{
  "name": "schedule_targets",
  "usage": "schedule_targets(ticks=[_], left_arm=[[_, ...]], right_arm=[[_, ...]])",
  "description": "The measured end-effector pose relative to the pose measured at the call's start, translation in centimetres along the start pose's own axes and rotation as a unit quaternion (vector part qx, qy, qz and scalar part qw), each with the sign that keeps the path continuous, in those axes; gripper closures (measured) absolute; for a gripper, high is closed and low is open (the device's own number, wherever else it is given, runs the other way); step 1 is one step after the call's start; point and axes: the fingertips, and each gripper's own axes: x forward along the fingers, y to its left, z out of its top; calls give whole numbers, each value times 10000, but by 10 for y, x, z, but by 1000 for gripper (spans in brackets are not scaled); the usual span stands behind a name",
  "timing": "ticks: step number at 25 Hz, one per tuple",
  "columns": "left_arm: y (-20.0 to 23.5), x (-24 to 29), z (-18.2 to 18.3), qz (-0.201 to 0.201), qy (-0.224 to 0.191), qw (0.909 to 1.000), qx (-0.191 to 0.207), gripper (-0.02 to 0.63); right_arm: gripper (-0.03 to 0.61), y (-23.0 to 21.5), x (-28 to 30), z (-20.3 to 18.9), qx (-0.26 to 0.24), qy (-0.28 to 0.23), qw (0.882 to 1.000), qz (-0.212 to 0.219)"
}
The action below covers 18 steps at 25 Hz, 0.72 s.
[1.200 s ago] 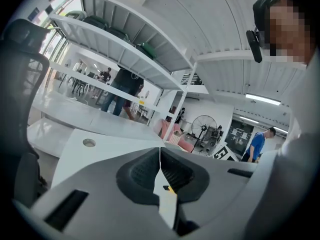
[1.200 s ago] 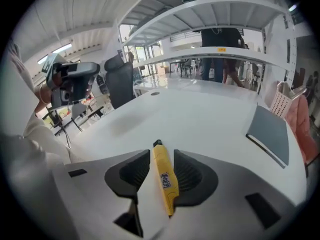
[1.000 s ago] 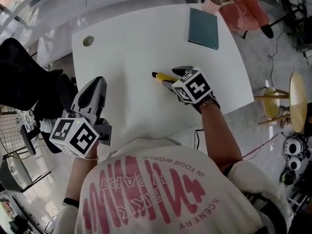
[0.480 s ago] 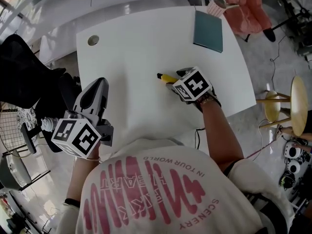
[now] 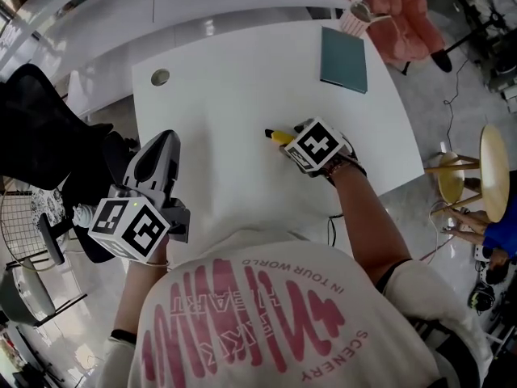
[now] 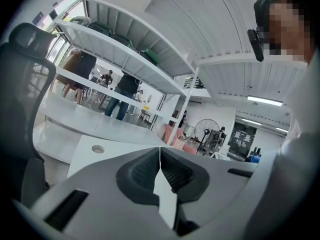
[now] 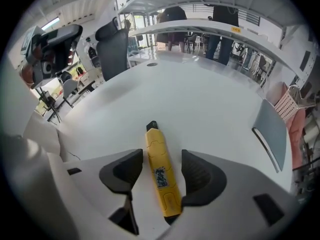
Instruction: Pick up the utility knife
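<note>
A yellow utility knife (image 5: 277,136) with a black tip lies on the white table (image 5: 226,79), right of its middle. My right gripper (image 5: 285,141) points steeply down over it. In the right gripper view the knife (image 7: 160,176) lies lengthwise between the two dark pads (image 7: 122,174), and the jaws are closing around it with a gap still showing on its right side. My left gripper (image 5: 166,138) hovers at the table's near left edge, well away from the knife; its fingertips (image 6: 160,151) meet with nothing between them.
A teal notebook (image 5: 343,48) lies at the table's far right corner. A round cable hole (image 5: 160,77) sits at the far left. A black office chair (image 5: 36,128) stands left of the table, a pink chair (image 5: 404,10) beyond it, and a round wooden stool (image 5: 493,164) to the right.
My right gripper has tipped further down over the knife, so less of the yellow body shows in the head view. The left gripper has edged slightly forward.
</note>
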Motion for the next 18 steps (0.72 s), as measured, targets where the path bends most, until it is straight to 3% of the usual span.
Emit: schedule_targets(ticks=[18], left_arm=[[-10,-3,1,-47,64,10000,41,589]], right_arm=[[436,14,-7,-1,287,129,9994,-136]])
